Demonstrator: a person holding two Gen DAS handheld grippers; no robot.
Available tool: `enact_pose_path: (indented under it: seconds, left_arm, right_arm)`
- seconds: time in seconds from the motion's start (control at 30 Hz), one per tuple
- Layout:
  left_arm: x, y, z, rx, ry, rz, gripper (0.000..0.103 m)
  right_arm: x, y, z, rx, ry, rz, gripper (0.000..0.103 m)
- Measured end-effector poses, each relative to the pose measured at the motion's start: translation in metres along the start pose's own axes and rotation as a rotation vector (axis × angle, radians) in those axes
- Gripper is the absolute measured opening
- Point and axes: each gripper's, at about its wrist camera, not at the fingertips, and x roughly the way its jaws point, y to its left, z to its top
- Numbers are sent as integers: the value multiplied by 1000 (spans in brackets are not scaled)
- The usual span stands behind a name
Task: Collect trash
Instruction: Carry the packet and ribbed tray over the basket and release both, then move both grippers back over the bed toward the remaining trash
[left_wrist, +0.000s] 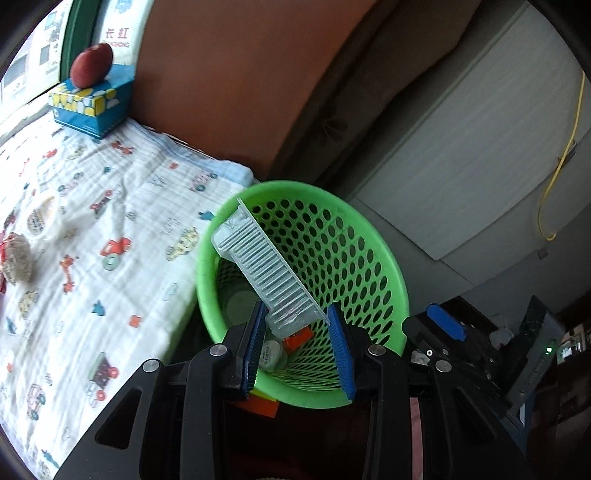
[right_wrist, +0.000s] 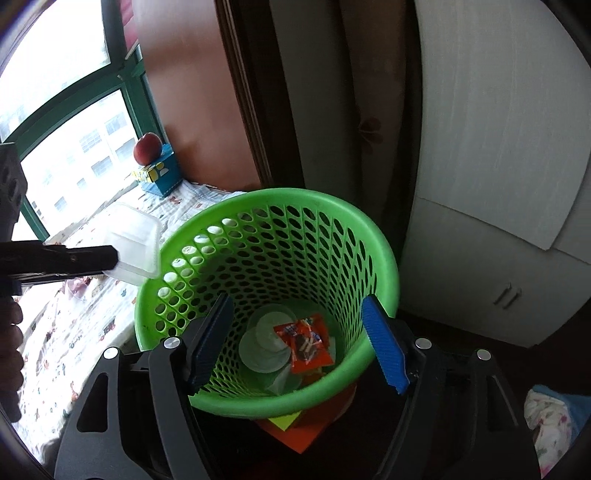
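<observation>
Flanking basket (right_wrist: 373, 236): patterned blanket (left_wrist: 110, 206); apple (left_wrist: 91, 65)

the basket (left_wrist: 364, 258) is bright green, its wall a grid of oval holes. the plastic tray (left_wrist: 266, 267) is clear and greyish, ribbed in close lines. the pads (left_wrist: 341, 354) on the left gripper (left_wrist: 299, 354) are blue on black arms. the blanket (left_wrist: 92, 229) is white, printed with small cars in red, blue and yellow. the tissue box (left_wrist: 90, 101) is blue with white and yellow spots, and the apple (left_wrist: 91, 65) is red. in the basket lie an orange wrapper (right_wrist: 306, 341) and pale round lids (right_wrist: 264, 349).
</observation>
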Motion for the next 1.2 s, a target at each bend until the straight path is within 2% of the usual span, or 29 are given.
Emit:
enact_pose_path:
  seconds: [0.17,0.33,0.47,0.7,0.87,1.2]
  left_arm:
    - [18,-11,-4,17,35,-10,34]
    - [26,-16,-8,30,48,-28,44]
    - [24,-13,-10,36,42,-8,47]
    - [-2,2,-13,50,-16,62,53]
    - [-25,26,-16,26,-56,112,56]
    - [-75,98,-25,-89,-118,213,57]
  right_arm:
    - [-1,-6,-4,19,0,4,72]
    - [-3,-9,-7,39,1,13,72]
    - [-4,-7,-10,37,4,22,72]
    - [-3,8,-9,15,10,51,72]
    - [1,25,-5,-14,18,74,72]
    - [16,74,-1,-90,49,147,72]
